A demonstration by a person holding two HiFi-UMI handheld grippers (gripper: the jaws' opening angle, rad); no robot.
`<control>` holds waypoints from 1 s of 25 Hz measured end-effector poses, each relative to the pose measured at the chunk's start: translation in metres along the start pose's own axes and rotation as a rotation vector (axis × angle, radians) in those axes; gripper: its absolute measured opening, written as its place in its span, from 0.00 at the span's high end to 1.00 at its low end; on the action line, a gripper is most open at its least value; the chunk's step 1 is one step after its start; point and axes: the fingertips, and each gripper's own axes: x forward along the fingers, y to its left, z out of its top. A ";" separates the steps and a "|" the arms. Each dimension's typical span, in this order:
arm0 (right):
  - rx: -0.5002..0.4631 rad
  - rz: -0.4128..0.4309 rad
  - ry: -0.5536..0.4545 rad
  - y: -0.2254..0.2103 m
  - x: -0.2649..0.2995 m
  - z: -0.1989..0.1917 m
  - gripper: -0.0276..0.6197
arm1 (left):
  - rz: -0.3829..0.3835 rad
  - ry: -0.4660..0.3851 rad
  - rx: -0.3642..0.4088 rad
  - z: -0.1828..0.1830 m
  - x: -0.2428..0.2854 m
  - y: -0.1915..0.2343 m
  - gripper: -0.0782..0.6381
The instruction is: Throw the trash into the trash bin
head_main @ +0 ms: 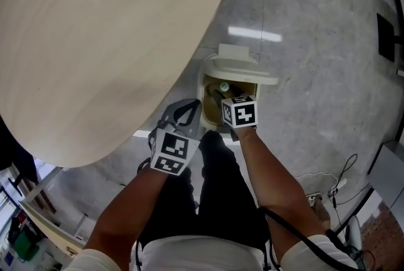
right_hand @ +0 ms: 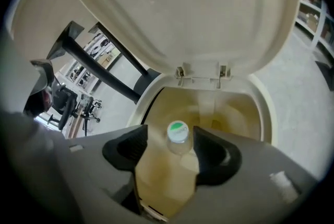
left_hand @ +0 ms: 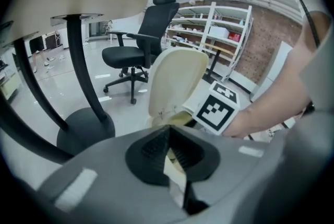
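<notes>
The grey, glossy concrete floor [head_main: 315,61] carried a cream trash bin [head_main: 240,69] with its hinged lid tipped up, standing just beside the edge of the round, pale wooden bench [head_main: 95,42]. The bench rested on the floor through a dark post and a black round base [left_hand: 86,131]. Further off, a black office chair [left_hand: 138,40] stood on its castors, a white shelf unit [left_hand: 219,35] stood behind it by a brick wall, and thin cables [head_main: 344,175] lay loose on the floor, well apart from the bin.
</notes>
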 end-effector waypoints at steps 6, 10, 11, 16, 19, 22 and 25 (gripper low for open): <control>0.032 -0.042 -0.006 -0.006 -0.019 0.001 0.51 | -0.015 0.007 -0.006 0.002 -0.006 0.000 0.88; 0.058 -0.015 -0.045 0.002 -0.052 0.006 0.54 | -0.011 0.023 -0.056 0.000 -0.016 -0.001 0.88; 0.053 -0.016 -0.057 0.003 -0.060 0.007 0.56 | -0.013 0.022 -0.056 0.001 -0.019 -0.002 0.88; 0.043 -0.047 -0.139 0.005 -0.102 0.019 0.76 | -0.032 0.013 -0.025 0.013 -0.031 -0.009 0.88; 0.051 -0.085 -0.170 0.003 -0.128 0.021 0.87 | -0.039 0.008 -0.018 0.025 -0.045 -0.019 0.88; 0.064 -0.100 -0.211 0.005 -0.147 0.027 0.95 | -0.047 -0.009 -0.002 0.037 -0.054 -0.025 0.88; 0.054 -0.095 -0.260 0.014 -0.167 0.036 0.95 | -0.066 -0.024 0.020 0.042 -0.063 -0.033 0.88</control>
